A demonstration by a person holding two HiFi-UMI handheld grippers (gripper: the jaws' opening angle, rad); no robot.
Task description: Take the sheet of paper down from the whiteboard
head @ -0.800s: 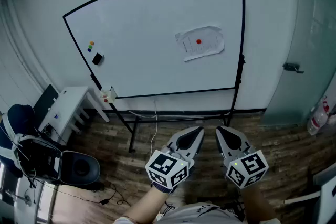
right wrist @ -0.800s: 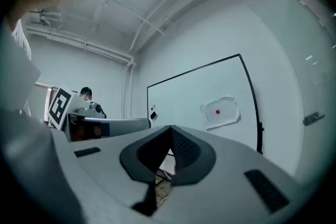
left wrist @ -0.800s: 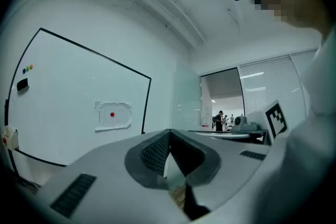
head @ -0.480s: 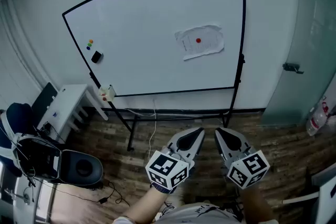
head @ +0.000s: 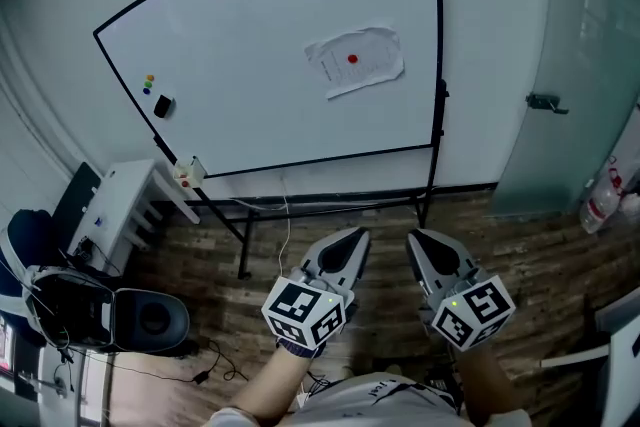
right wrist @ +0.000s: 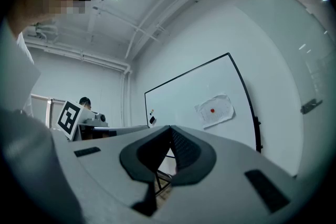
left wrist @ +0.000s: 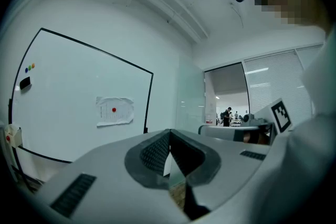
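Note:
A crumpled white sheet of paper (head: 355, 61) hangs on the right half of the whiteboard (head: 240, 85), pinned by a red magnet (head: 352, 58). It also shows as the paper (left wrist: 114, 111) in the left gripper view and the paper (right wrist: 215, 110) in the right gripper view. My left gripper (head: 357, 236) and right gripper (head: 412, 238) are held side by side low in the head view, well short of the board. Both are shut with nothing between the jaws.
A black eraser (head: 163, 106) and small coloured magnets (head: 148, 83) sit at the board's left edge. The board stands on a black frame (head: 432, 165) over a wooden floor. A white shelf unit (head: 115, 210) and a black chair (head: 120, 315) are at the left; a glass door (head: 580, 65) is at the right.
The head view has shifted, so the whiteboard and paper sit further left and higher in the picture. Both grippers stay shut and side by side.

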